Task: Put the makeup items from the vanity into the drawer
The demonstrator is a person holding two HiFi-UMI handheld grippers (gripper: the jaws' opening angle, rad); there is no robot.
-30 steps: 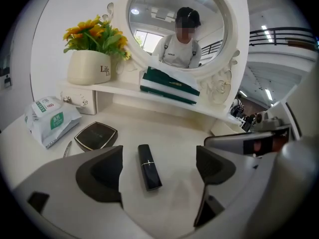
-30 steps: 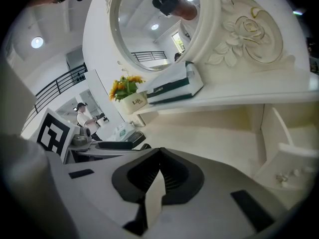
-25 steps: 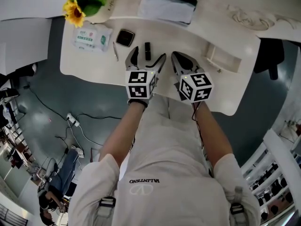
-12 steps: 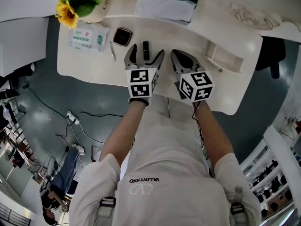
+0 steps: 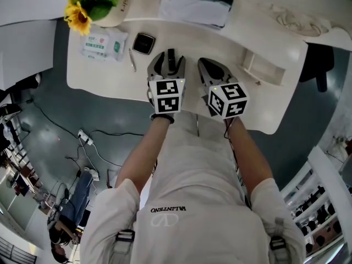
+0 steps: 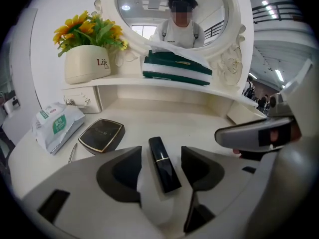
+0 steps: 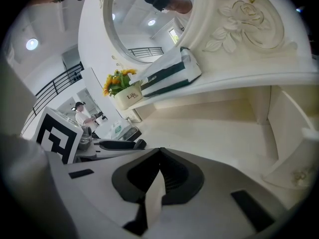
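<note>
The head view looks steeply down on the counter (image 5: pixel 220 43) and fingers (image 5: pixel 157 66); each gripper view sits close behind its fingers, facing the same mirror (image 6: pixel 149 9) ahead.

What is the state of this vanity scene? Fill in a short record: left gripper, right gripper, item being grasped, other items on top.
Left gripper: jaws closing around the lipstick, pads not yet touching it
Right gripper: shut, empty
Lipstick: black, lying flat on the vanity
Also on top: compact, wipes pack
</note>
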